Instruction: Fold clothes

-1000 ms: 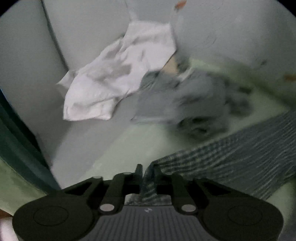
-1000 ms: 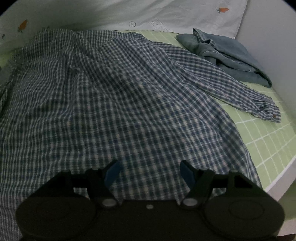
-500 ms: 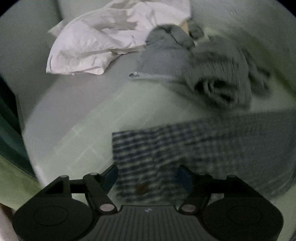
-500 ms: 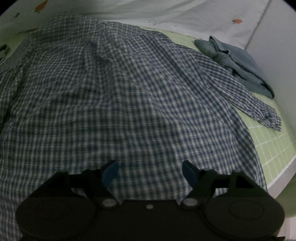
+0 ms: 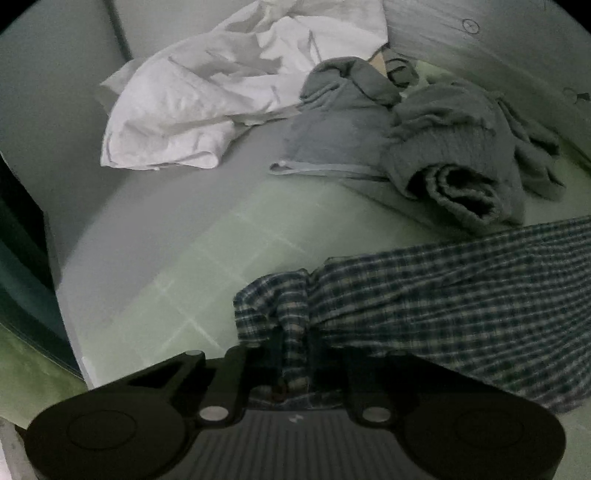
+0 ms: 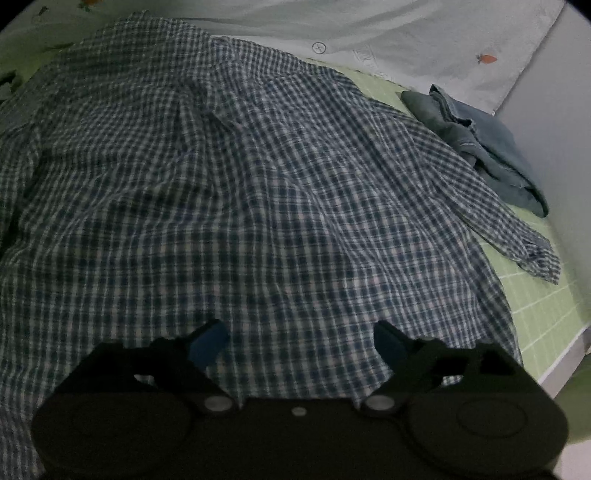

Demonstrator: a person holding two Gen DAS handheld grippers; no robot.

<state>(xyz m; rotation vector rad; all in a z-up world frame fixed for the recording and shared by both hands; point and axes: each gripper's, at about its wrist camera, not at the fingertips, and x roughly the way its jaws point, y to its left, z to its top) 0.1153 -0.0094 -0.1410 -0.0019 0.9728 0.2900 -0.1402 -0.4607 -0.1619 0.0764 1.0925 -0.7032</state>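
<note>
A blue-and-white checked shirt [image 6: 258, 192] lies spread over the green gridded bed sheet [image 6: 532, 302], one sleeve [image 6: 517, 236] stretched to the right. My right gripper [image 6: 299, 343] is open and empty just above the shirt's lower part. My left gripper [image 5: 293, 350] is shut on the cuff end of the shirt's other sleeve [image 5: 443, 302], which bunches between the fingers and runs off to the right.
A white crumpled garment [image 5: 221, 85] and a grey knit pile [image 5: 424, 147] lie beyond the left gripper. Folded blue jeans [image 6: 480, 144] lie at the right by the wall. A white pillow [image 6: 388, 33] lies behind. The bed's edge [image 6: 565, 354] is near right.
The left gripper, open over the sleeve half a second ago, has closed on the cuff. The right gripper has stayed open and drifted slightly over the shirt.
</note>
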